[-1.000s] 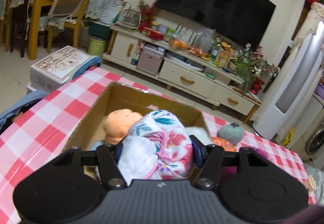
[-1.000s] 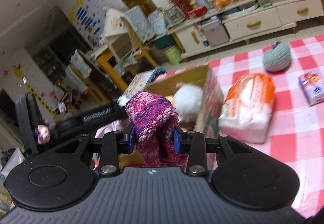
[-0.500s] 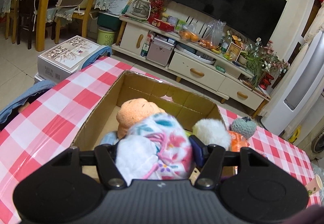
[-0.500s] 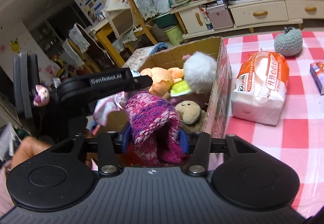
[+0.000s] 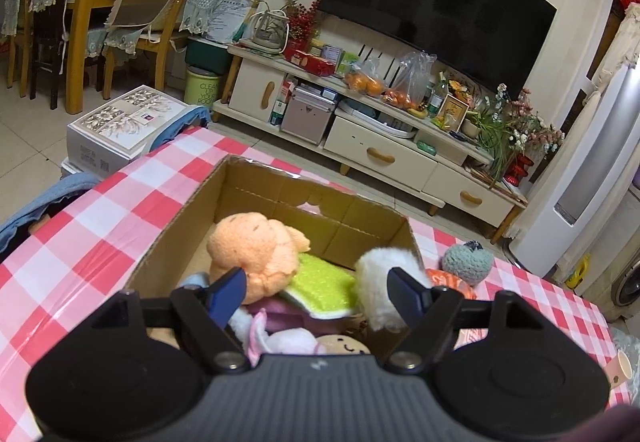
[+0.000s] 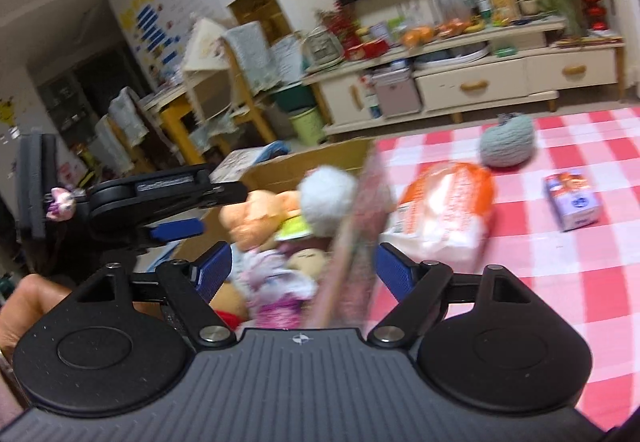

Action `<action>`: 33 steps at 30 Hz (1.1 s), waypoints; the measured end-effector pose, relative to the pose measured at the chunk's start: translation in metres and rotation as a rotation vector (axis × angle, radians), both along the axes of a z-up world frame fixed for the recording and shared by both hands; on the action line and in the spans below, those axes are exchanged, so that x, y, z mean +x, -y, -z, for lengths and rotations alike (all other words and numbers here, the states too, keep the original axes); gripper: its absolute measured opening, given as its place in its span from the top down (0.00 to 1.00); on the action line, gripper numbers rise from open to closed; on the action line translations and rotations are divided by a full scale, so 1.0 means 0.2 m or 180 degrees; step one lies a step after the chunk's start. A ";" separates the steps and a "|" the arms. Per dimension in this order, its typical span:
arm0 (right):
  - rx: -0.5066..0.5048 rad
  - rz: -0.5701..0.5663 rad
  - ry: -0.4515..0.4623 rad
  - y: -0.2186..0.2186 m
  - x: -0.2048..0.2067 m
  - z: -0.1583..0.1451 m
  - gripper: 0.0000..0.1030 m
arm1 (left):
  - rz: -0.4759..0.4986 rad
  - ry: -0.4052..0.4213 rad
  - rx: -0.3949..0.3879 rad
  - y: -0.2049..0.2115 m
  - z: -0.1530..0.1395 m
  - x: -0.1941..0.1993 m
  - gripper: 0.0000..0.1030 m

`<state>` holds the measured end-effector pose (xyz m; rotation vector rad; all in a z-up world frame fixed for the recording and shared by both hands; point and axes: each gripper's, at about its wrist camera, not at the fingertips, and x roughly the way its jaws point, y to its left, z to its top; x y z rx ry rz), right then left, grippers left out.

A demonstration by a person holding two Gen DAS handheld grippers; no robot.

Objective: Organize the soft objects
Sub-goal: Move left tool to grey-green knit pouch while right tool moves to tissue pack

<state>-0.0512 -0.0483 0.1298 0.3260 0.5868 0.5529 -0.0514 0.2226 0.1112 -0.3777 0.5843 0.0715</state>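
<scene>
Left wrist view: left gripper [image 5: 316, 292] spread wide, nothing between the blue pads [image 5: 228, 292], poised over near end of cardboard box [image 5: 184, 226]. Right wrist view, blurred: right gripper [image 6: 300, 268] likewise spread wide and holding nothing, hung above box's near right corner; box wall [image 6: 356, 238] seen between the jaws, contact not determinable. Left gripper [image 6: 168, 198] also recorded there, at left, over the box. Box set on red-and-white checked tablecloth [image 5: 76, 226]; far and left walls upright, rims unobstructed; bare cloth left of box and right of tissue pack. Box contents: orange plush [image 5: 256, 246] toward far left, green sponge [image 5: 324, 282] beside it, white pom-pom [image 5: 380, 274] against right wall, beige smiling plush [image 5: 344, 346] and floral cloth [image 6: 276, 274] at near end, pink knit piece [image 6: 276, 314] below the cloth. Outside box, on cloth: orange-and-white tissue pack [image 6: 444, 210] just beside right wall; grey-green knitted ball [image 6: 508, 142] farther off; small purple carton [image 6: 572, 202] well apart to the right.
</scene>
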 end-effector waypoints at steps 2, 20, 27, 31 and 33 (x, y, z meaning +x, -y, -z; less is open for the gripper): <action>-0.0002 0.0099 0.0008 0.07 -0.02 0.01 0.04 | 0.0024 0.0003 -0.0002 0.02 0.00 0.00 0.24; -0.0148 0.0525 0.0081 0.29 -0.08 0.07 0.02 | 0.0380 0.0077 0.0285 0.34 -0.02 0.03 0.11; -0.0132 0.0735 0.0026 0.38 -0.07 0.11 0.02 | 0.0569 0.0186 0.0469 0.50 -0.03 0.02 0.11; -0.0165 0.0911 0.0006 0.44 -0.06 0.15 0.02 | 0.0644 0.0201 0.0552 0.56 -0.02 0.03 0.11; -0.0201 0.1006 -0.0020 0.47 -0.04 0.18 0.02 | 0.0678 0.0191 0.0573 0.58 -0.02 0.03 0.11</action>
